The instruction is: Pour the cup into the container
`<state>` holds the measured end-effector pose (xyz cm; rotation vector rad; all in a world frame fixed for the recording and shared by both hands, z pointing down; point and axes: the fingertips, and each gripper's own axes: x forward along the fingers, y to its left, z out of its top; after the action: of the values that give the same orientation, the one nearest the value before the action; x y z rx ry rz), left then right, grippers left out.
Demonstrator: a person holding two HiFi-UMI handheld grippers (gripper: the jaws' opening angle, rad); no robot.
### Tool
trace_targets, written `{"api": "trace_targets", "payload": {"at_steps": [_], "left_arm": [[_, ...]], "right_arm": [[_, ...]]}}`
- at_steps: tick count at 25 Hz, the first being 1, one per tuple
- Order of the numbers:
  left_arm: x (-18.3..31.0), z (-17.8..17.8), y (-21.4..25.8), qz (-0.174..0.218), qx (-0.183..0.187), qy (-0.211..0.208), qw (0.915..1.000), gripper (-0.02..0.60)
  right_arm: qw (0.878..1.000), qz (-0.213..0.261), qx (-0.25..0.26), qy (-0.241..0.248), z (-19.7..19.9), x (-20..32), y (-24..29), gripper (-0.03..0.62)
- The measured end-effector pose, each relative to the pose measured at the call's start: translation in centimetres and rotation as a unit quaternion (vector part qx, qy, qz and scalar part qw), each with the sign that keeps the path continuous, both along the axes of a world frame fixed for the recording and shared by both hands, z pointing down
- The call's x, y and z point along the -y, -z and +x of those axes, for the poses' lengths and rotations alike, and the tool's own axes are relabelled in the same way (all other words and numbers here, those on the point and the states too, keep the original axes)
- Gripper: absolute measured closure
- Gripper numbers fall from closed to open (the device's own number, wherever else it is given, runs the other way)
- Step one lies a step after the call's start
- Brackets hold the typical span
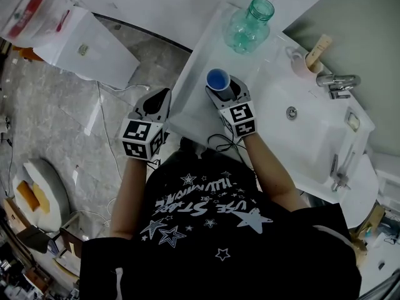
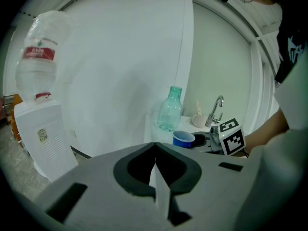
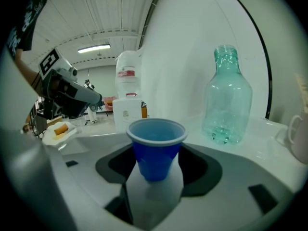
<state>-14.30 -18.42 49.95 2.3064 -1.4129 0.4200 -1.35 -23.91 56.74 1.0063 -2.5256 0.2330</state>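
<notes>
My right gripper (image 1: 224,87) is shut on a blue plastic cup (image 1: 219,79), which it holds upright over the white counter (image 1: 194,108). In the right gripper view the cup (image 3: 156,143) sits between the dark pads, and I cannot tell what is inside it. A green-tinted glass bottle (image 1: 249,25) with an open neck stands further back on the counter, beyond the cup and a little to its right (image 3: 227,97). My left gripper (image 1: 157,99) hangs over the floor left of the counter, jaws shut and empty (image 2: 154,146).
A sink basin (image 1: 300,133) with a faucet (image 1: 336,81) lies right of the cup. A pale mug (image 1: 299,61) holding wooden utensils stands by the faucet. A white water dispenser (image 1: 81,42) stands on the floor at the left, with cables (image 1: 103,124) trailing near it.
</notes>
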Motion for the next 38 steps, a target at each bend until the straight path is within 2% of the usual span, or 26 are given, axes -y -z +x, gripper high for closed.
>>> {"api": "trace_targets", "payload": {"at_steps": [12,15,18,26,31,35,38], "left_arm": [[-0.4,-0.2,-0.1,0.009,-0.012,-0.006,0.9999,0.569],[-0.3,-0.7,0.1,0.011,-0.016,-0.010,0.9998,0.569],[-0.1,-1.2,0.3,0.013,-0.024,-0.015,0.9995,0.569],[1.5,-1.3,0.3,0.028,-0.039,-0.070,0.9964,0.569],[2.4,-0.9,0.7,0.035,-0.046,-0.073,0.9957,0.569],[1.8,0.0,1.5,0.043,-0.047,-0.064,0.9959,0.569],[0.8,0.7,2.0,0.046,-0.044,-0.050,0.9967,0.569]], "right_arm": [[1.000,0.001,-0.024,0.005,-0.3,-0.9,-0.4,0.303],[1.000,0.000,-0.024,-0.003,-0.2,-1.1,-0.1,0.258],[0.999,-0.002,-0.037,-0.019,0.6,-1.5,-0.3,0.240],[0.996,0.003,-0.055,-0.068,3.3,-2.3,0.3,0.238],[0.994,0.025,-0.050,-0.093,5.3,-3.0,2.2,0.328],[0.992,0.044,-0.023,-0.117,6.8,-3.1,4.2,0.392],[0.992,0.052,-0.002,-0.113,7.4,-3.4,5.7,0.457]]}}
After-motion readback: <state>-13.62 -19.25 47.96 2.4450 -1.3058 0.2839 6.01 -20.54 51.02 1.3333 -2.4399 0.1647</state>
